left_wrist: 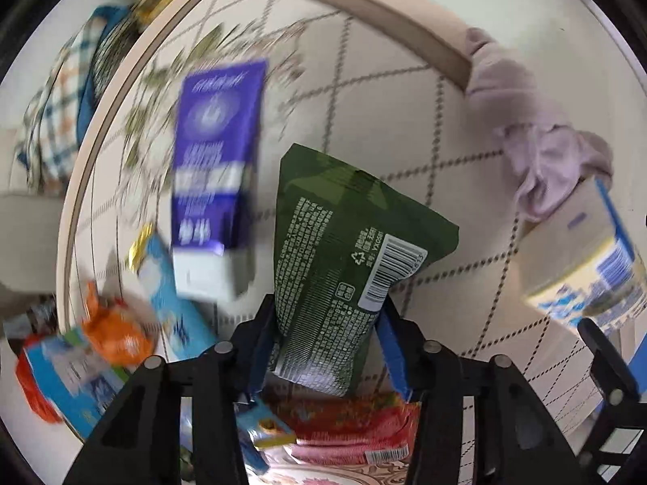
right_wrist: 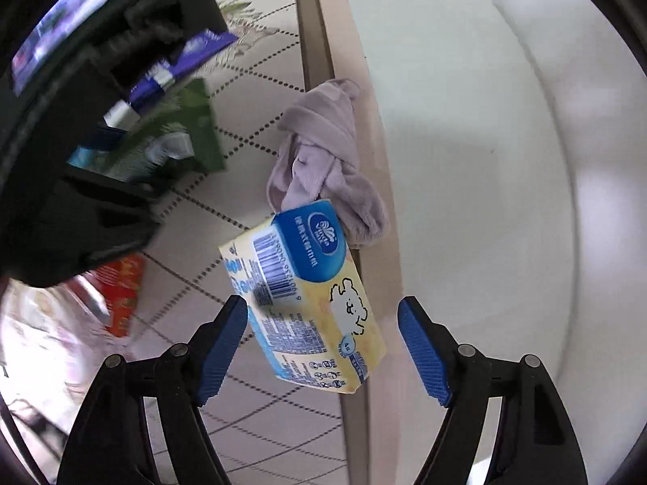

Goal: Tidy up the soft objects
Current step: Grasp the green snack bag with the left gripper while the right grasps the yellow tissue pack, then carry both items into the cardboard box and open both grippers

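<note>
Nearest us, our left gripper pinches the green pouch by its lower end only; we judge it could swing or slip out. Our right gripper stands wide, straddling the yellow tissue pack without pressing it, so nothing is held there. Right of the pouch the pack leans on the lilac cloth; closing could snag that cloth. Left of the pouch lies a purple packet, crowding any set-down.

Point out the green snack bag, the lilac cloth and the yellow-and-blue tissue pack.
green snack bag [left_wrist: 339,250], left wrist view, on the printed back panel.
lilac cloth [right_wrist: 319,149], right wrist view, on the knotted middle folds.
yellow-and-blue tissue pack [right_wrist: 307,295], right wrist view, on the yellow face beside the barcode.
</note>
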`<action>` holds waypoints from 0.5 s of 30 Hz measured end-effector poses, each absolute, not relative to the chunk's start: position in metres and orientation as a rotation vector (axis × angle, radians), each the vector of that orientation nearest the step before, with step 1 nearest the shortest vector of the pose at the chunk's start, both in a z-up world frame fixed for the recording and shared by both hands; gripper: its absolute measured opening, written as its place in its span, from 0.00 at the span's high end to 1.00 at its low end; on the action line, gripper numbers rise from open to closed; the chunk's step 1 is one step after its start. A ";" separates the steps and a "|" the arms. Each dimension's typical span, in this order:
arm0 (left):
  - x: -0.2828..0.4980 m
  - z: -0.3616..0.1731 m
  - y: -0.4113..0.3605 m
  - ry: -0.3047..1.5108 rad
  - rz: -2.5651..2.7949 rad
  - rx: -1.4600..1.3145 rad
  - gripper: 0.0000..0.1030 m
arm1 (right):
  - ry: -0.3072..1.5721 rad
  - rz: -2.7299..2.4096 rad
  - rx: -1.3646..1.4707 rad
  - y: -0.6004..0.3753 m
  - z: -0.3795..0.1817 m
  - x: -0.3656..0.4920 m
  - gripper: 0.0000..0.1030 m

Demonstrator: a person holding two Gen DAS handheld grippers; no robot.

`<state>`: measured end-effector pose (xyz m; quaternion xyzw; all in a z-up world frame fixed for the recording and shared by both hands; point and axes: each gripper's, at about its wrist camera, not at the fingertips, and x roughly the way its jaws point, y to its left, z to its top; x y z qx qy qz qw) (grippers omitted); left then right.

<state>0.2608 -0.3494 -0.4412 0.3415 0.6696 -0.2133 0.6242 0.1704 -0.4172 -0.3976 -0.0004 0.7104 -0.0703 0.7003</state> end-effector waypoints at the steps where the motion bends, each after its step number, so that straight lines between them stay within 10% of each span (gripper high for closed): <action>1: 0.260 -0.441 -0.343 1.548 -0.476 0.753 0.58 | 1.574 -0.157 -0.047 -0.409 -0.398 0.169 0.23; 15: 0.271 -0.434 -0.300 1.592 -0.418 0.535 0.66 | 1.595 -0.215 -0.074 -0.381 -0.423 0.165 0.44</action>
